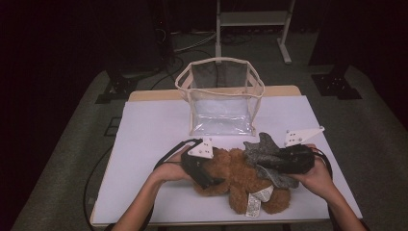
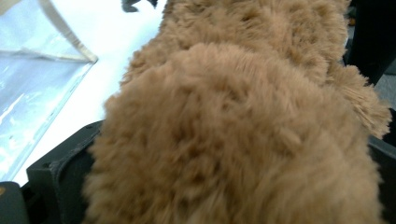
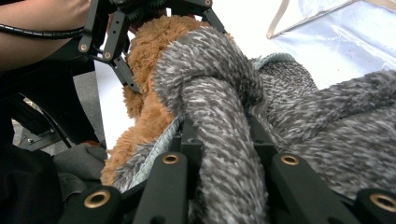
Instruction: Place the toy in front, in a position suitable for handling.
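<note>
A brown plush bear (image 1: 235, 179) lies on the white table (image 1: 154, 125) near its front edge, with a grey fuzzy scarf (image 1: 263, 150) draped over its right side. My left gripper (image 1: 211, 179) is at the bear's left end. Its jaws stand wide apart with the bear's fur (image 2: 243, 121) bulging between them. My right gripper (image 1: 263, 164) comes in from the right and is shut on a strand of the scarf (image 3: 205, 60), pinched between its black jaws (image 3: 223, 144). Beyond the scarf, the bear (image 3: 144, 51) sits inside the left gripper's linkage (image 3: 109, 44).
A clear plastic bag with cream trim (image 1: 221, 96) stands open at the top, behind the bear near the table's far edge; its corner (image 2: 28, 93) lies close to my left gripper. A white patterned tag (image 1: 255, 203) hangs near the bear's legs. Cables trail off the table's left.
</note>
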The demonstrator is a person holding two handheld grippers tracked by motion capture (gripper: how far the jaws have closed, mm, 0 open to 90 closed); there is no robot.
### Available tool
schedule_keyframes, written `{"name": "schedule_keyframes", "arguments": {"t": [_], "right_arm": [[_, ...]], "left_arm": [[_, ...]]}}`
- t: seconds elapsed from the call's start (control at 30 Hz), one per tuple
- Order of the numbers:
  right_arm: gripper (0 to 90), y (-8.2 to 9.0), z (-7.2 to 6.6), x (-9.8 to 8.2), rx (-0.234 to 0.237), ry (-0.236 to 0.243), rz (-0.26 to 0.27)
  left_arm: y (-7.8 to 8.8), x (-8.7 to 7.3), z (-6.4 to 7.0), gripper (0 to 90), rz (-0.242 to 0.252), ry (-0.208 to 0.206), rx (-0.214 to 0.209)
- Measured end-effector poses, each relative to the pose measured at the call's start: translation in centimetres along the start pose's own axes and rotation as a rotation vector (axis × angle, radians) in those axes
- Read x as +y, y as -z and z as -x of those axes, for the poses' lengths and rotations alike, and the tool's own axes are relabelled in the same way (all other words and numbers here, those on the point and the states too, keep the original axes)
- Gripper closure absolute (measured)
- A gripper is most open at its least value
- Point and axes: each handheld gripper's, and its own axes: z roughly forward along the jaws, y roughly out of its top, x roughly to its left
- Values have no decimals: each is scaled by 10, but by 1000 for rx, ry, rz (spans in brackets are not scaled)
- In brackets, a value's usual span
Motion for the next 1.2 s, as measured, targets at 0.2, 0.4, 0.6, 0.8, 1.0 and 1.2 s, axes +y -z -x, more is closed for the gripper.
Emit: {"name": "schedule_keyframes", "arguments": {"t": [0.2, 0.4, 0.6, 0.8, 1.0, 1.2], "right_arm": [[735, 5, 2, 1, -1, -14, 24], [727, 1, 0, 14, 8, -4, 59], [721, -22, -6, 33, 48, 42, 52], [717, -54, -18, 37, 94, 72, 19], [726, -53, -26, 19, 99, 68, 27], [733, -34, -17, -12, 47, -2, 9]], "left_arm": [[7, 4, 6, 267, -33, -73, 60], [32, 8, 1, 299, -70, -99, 117], [62, -6, 1, 298, -100, -97, 146], [91, -37, 7, 297, -116, -48, 159], [99, -55, 14, 287, -61, -16, 169], [96, -54, 14, 237, -65, -2, 166]]}}
